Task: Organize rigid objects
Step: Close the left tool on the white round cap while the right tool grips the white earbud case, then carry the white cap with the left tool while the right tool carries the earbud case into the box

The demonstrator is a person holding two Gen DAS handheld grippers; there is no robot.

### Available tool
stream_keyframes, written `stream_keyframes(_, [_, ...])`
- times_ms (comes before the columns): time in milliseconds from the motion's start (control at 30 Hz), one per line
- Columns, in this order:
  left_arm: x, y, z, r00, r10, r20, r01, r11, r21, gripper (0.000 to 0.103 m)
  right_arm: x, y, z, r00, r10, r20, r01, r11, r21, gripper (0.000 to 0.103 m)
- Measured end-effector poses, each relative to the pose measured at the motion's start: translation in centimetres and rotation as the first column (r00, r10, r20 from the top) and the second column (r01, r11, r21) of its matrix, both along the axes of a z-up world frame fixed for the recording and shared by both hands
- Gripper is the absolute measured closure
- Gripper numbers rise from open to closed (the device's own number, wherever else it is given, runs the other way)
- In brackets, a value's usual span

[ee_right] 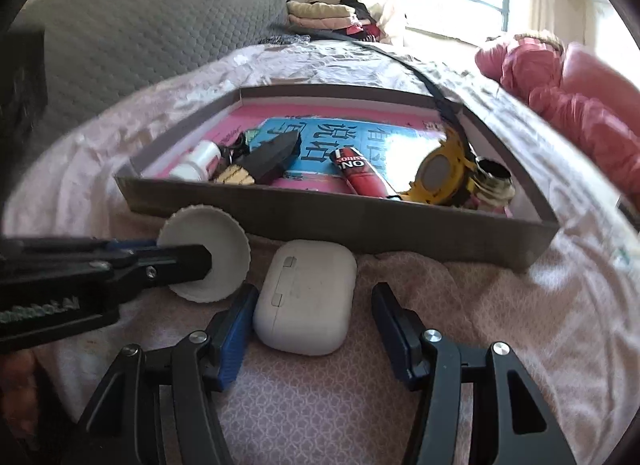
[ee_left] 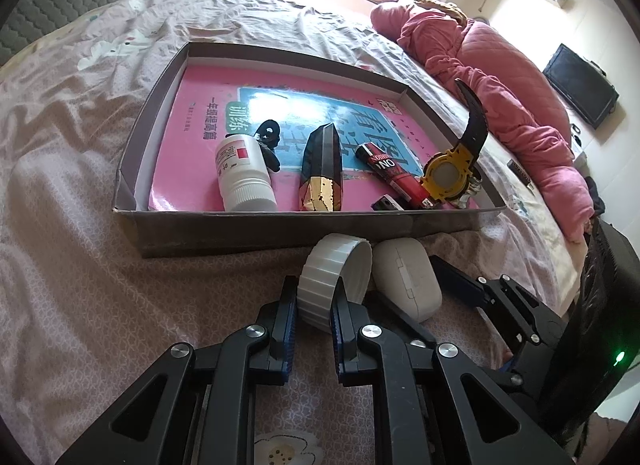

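We work on a bed (ee_left: 80,193) covered with a pale pink patterned sheet. A shallow grey cardboard tray (ee_left: 248,231) lies on it, its floor covered by a pink and blue book (ee_left: 192,137).

Left claw (ee_left: 316,307): clamped on the side wall of a white ribbed cap (ee_left: 326,277). One finger presses the ribbed outside, the other sits inside the hollow of the cap, as the right wrist view shows (ee_right: 200,255). The cap stands on its edge, just in front of the near wall of the tray and outside it.

Right claw (ee_right: 314,319): jaws apart, one on either side of a white earbud case (ee_right: 306,297). The left finger stands just beside the case; the right finger is clear of it, with sheet showing between. The pads do not press on the case. It lies flat on the sheet, next to the cap and just short of the tray's near wall.

Contents of the tray, left to right in the left wrist view:
- a white pill bottle (ee_left: 244,173) lying on its side, cap towards us;
- a small black item (ee_left: 269,135) behind the bottle, which we cannot identify;
- a black and gold faceted case (ee_left: 322,169);
- a red and black tube (ee_left: 390,173);
- a yellow watch (ee_left: 446,177) with a black strap (ee_left: 476,121) that rises over the right wall.

A pink quilt (ee_left: 500,77) is bunched on the far right of the bed.
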State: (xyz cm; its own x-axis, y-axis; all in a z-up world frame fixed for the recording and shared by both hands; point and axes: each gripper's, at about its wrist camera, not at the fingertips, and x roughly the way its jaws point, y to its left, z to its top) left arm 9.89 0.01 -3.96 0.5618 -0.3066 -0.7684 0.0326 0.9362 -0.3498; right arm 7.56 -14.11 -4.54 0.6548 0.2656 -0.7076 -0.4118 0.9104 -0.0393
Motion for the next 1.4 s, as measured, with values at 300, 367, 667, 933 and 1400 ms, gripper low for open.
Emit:
stream_keyframes(300, [0.1,-0.4,0.0,1.0,0.002,0.004,-0.002,1.0,0.017,0.088,0.5,0.0,0.0,0.999,0.041,-0.01,-0.041,0.999,0.01,0.053])
stream_keyframes(367, [0.1,-0.4,0.0,1.0,0.007,0.006,-0.007,1.0,0.018,0.088,0.8,-0.5,0.3,0.999,0.047,-0.028,-0.046,0.998,0.039,0.054])
stream_keyframes(667, [-0.2,-1.0,0.9,0.999,-0.009,0.035,0.008,0.999,0.037,0.088,0.4,-3.4,2.1,0.996,0.061,-0.067,-0.043,0.97,0.241,0.059])
stream_keyframes(933, [-0.6,-0.4,1.7,0.999,0.014,0.043,-0.015,1.0,0.019,0.088,-0.3,-3.3,2.8,0.995,0.094,-0.044,-0.079,0.958,0.276,0.059])
stream_keyframes(1400, [-1.5,1.0,5.4,0.99,0.056,0.132,-0.06,0.998,0.026,0.088,-0.2,-5.0,5.1,0.997,0.068,0.037,-0.077,0.925,0.371,0.06])
